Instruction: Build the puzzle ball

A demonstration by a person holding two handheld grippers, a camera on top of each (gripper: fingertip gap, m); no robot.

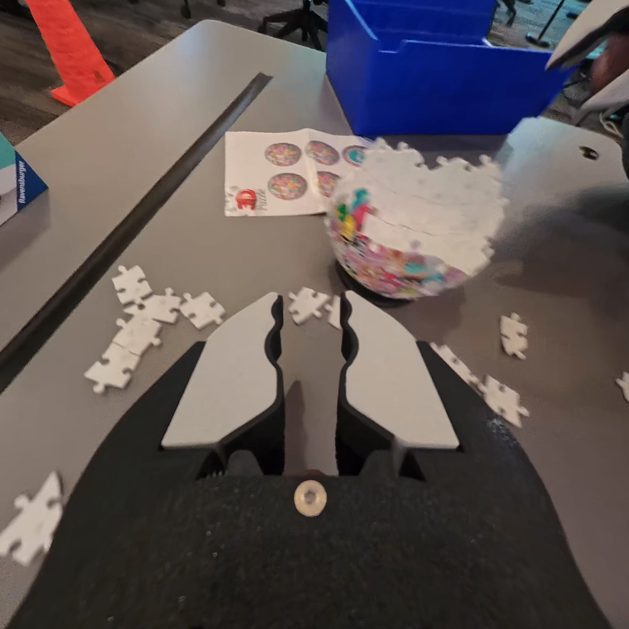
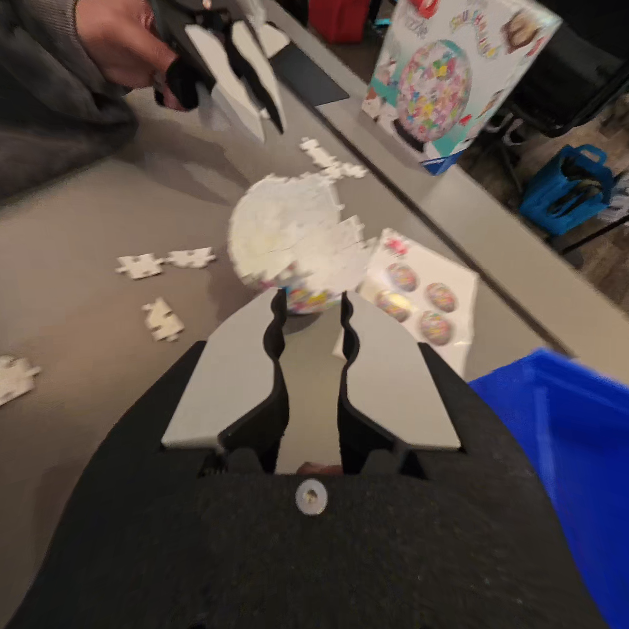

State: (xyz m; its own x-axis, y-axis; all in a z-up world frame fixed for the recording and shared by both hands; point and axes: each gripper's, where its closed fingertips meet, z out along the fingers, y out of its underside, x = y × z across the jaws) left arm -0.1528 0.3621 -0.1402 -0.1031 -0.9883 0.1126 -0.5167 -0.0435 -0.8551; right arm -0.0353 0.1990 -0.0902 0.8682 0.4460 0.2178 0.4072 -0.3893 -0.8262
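Left wrist view is showing the left gripper (image 1: 311,306) hovering low over the grey table (image 1: 177,177), its two fingers standing apart with nothing between them, tips hanging just above a loose puzzle piece (image 1: 306,304). Ahead and to the right, the puzzle ball (image 1: 413,221) is sitting on a dark round stand (image 1: 371,296); it is only partly built, an open shell with a jagged, knobbed top rim, showing its plain white inner face above and a band of pink, teal and yellow print curving around the lower outside. More white pieces (image 1: 136,326) are lying face down in a loose cluster to the left, with others scattered to the right. A folded instruction sheet (image 1: 272,173) is lying just behind the ball, and a blue bin (image 1: 435,88) is standing beyond that. From the right wrist view, the right gripper (image 2: 311,297) is likewise spread and empty, its tips pointing at the lower coloured part of the ball (image 2: 292,238), though blur is hiding whether they are touching it. Across the table, a hand (image 2: 126,47) is holding the other gripper, and the puzzle's box (image 2: 446,78) is standing upright on the adjoining table.
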